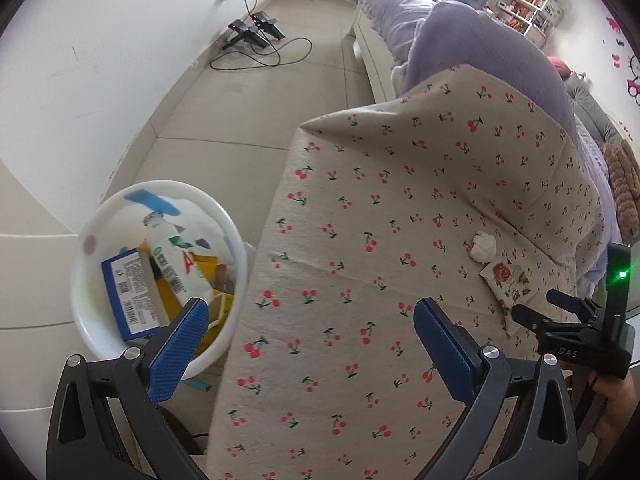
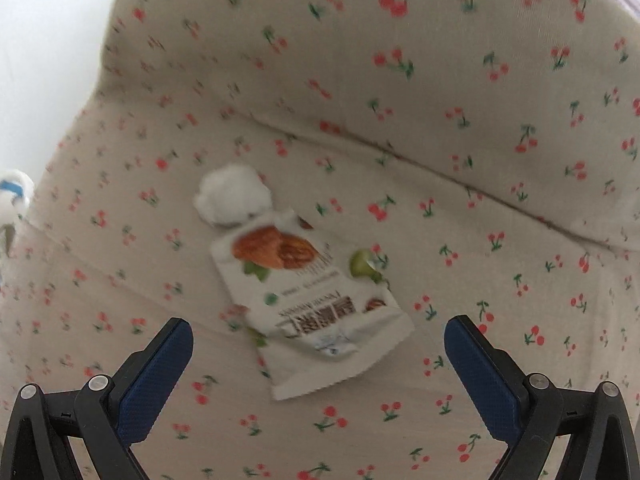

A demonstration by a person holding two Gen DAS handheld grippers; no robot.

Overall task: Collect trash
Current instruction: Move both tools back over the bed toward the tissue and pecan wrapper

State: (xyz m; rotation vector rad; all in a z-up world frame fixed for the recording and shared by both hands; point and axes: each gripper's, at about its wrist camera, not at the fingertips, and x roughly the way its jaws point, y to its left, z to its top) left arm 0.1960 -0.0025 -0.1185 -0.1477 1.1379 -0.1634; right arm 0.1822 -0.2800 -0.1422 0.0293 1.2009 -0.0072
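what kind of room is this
Most likely a bedroom at home: a bed with purple bedding, a cherry-print cover, a shelf of small items and pink wall stickers.

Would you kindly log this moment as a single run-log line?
left gripper: open, empty | right gripper: open over snack wrapper | tissue ball: on cherry-print cover | bin: holds trash
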